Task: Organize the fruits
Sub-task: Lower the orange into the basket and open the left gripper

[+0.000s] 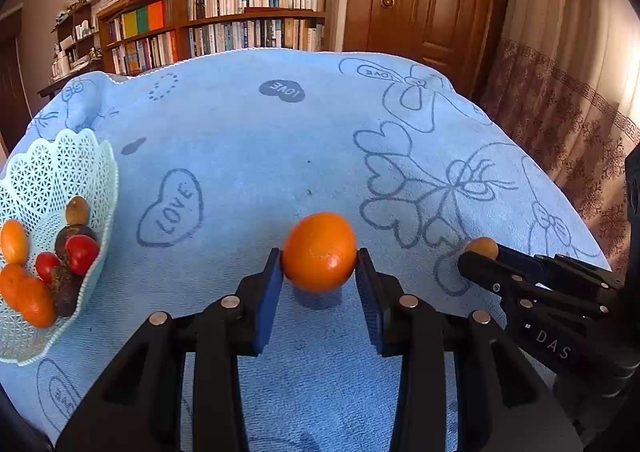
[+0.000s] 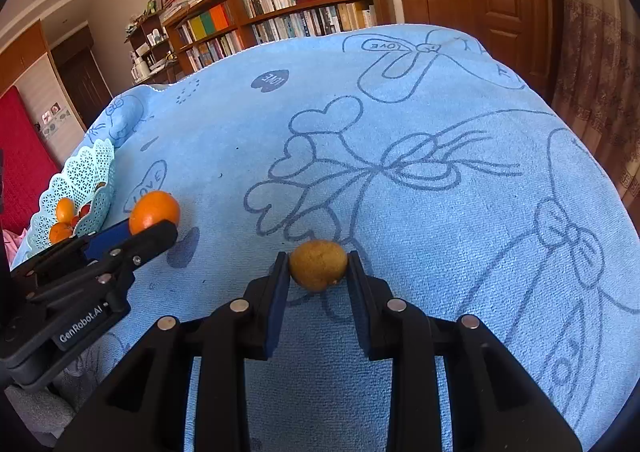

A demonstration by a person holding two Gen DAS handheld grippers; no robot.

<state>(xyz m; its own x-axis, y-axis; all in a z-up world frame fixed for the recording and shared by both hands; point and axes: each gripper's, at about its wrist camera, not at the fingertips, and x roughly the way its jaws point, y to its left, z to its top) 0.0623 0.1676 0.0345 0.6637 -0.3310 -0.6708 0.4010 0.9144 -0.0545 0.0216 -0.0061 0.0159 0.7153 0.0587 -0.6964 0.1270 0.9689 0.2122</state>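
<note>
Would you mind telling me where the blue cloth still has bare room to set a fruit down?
Bare cloth runs from the basket across to the far edge, beyond the orange in the left gripper. Right of the brown fruit in the right gripper is bare too. The basket itself is crowded.

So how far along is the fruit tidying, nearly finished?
Nearly, by the look of it. Done: the lattice basket already holds several small oranges, red tomatoes and dark fruits. In hand: the left gripper is closed on an orange, and the right gripper is closed on a small brownish-yellow fruit. Left: both still need to go into the basket; no other loose fruit shows on the blue towel.
</note>
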